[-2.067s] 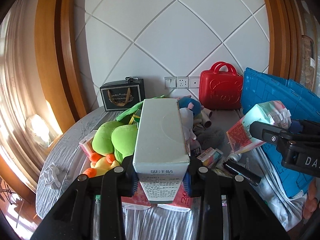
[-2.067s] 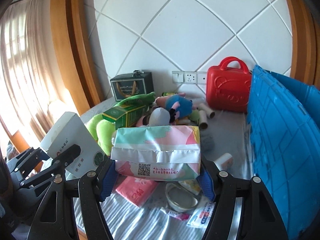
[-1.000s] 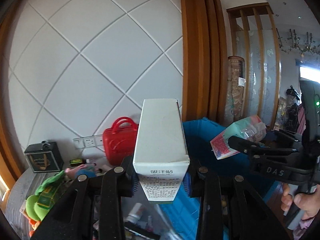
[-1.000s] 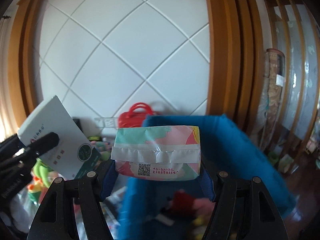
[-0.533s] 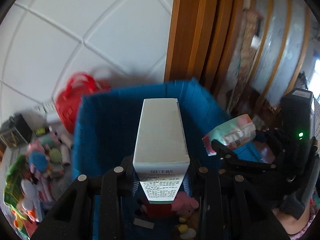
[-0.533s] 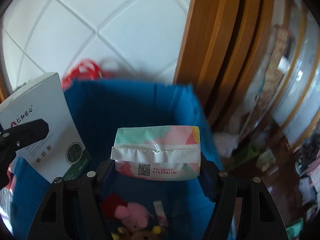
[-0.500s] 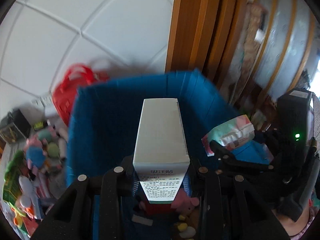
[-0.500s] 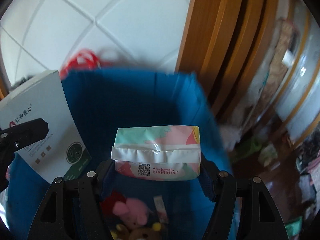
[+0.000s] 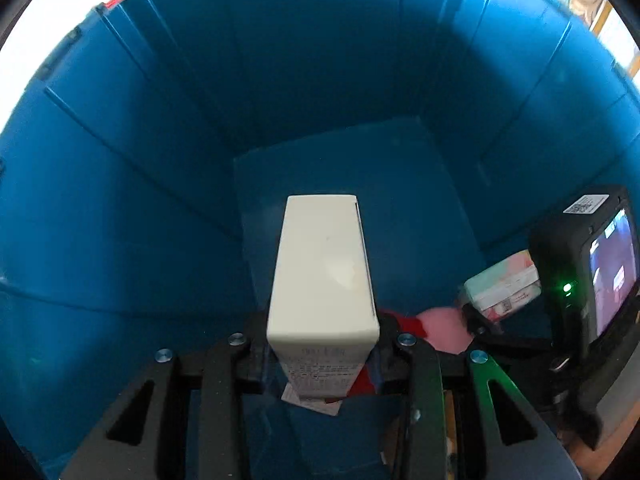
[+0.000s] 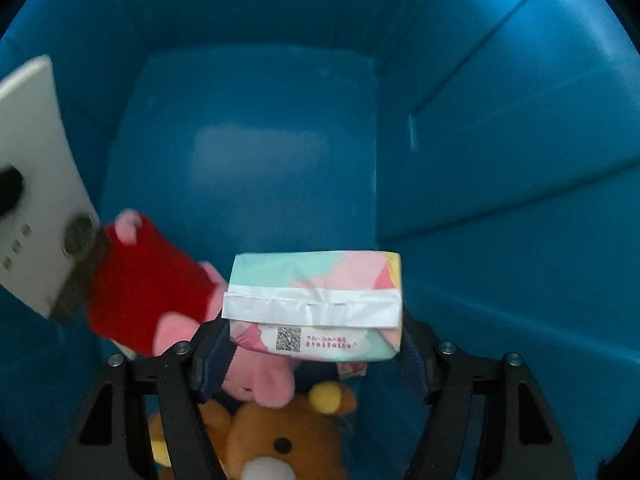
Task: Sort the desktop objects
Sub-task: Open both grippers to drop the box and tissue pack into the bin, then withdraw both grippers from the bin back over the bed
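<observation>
Both grippers are down inside the blue bin [image 9: 120,160], each with something to drop, so the step in hand looks like the release at the end of a carry. The left gripper [image 9: 322,338] is pinched on a tall white box [image 9: 324,268], which stands lengthwise between the jaws and points toward the bin floor; the box also shows at the left edge of the right wrist view [image 10: 36,184]. The right gripper [image 10: 314,342] is clamped across a soft pastel tissue pack [image 10: 316,296], held flat with its sealed strip and QR code facing the camera — the same pack appears at the right of the left wrist view [image 9: 502,286], beside the right tool's black body and lit screen. Below, already in the bin, lie a pink plush in a red dress [image 10: 148,280] and a brown bear plush [image 10: 276,436], crowded into the near end, while the far stretch of floor is bare. Neither held item seems to touch the floor or the toys yet, though the depth is hard to judge. The next move, as I read it, is to spread each pair of jaws and let box and pack fall — ideally over the bare floor and not on the plush pile — then lift the tools straight up clear of the walls.
</observation>
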Motion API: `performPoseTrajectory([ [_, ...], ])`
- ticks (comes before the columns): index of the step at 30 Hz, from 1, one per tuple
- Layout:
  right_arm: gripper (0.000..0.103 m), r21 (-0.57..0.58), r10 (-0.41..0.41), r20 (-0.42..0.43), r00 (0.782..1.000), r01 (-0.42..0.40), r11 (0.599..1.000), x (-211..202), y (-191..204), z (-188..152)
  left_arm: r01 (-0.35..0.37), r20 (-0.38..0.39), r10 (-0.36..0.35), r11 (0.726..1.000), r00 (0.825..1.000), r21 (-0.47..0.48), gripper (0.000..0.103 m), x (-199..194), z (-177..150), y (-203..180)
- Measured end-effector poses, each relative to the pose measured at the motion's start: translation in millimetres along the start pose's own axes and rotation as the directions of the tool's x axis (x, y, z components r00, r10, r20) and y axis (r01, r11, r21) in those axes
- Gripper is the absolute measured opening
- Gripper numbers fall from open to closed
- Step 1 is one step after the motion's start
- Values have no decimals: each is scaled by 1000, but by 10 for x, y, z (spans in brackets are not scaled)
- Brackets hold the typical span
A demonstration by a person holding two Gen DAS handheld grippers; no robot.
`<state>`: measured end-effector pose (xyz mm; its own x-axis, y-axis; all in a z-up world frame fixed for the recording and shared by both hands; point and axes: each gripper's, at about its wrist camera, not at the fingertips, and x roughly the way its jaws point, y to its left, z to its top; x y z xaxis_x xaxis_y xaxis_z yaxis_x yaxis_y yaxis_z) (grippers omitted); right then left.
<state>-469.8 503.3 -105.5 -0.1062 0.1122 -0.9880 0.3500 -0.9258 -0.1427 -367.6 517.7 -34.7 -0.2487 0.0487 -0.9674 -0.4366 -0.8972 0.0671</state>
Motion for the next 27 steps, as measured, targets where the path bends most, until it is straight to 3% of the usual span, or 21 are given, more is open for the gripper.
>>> performPoseTrajectory([
  [2, 70, -17, -26, -2, 1000, 26, 1000, 40, 38, 5, -27, -4, 27, 999, 1000, 22, 34, 31, -3, -43],
  [6, 74, 0, -3, 21, 1000, 3, 1000, 26, -58, 63, -36, 7, 36, 999, 999, 31, 38, 27, 9, -84],
  [8, 83, 2, 13, 29, 999, -13, 1000, 3, -52, 73, -35, 6, 34, 999, 999, 34, 53, 33, -2, -86],
  [9, 85, 1, 19, 33, 999, -19, 1000, -14, -17, 79, -37, 1, 37, 999, 999, 38, 67, 46, -8, -96],
  [10, 86, -2, 31, 39, 999, -31, 1000, -26, -7, 79, -44, -3, 44, 998, 999, 42, 69, 67, -1, -80],
  [18, 95, -10, 22, 35, 999, -21, 1000, -67, 90, 80, -95, 15, 95, 995, 995, 34, 69, -50, -42, 76],
  [27, 96, -4, 40, 60, 997, -40, 999, -87, 31, 191, -85, 66, 83, 996, 994, 25, 69, -118, -35, 146],
])
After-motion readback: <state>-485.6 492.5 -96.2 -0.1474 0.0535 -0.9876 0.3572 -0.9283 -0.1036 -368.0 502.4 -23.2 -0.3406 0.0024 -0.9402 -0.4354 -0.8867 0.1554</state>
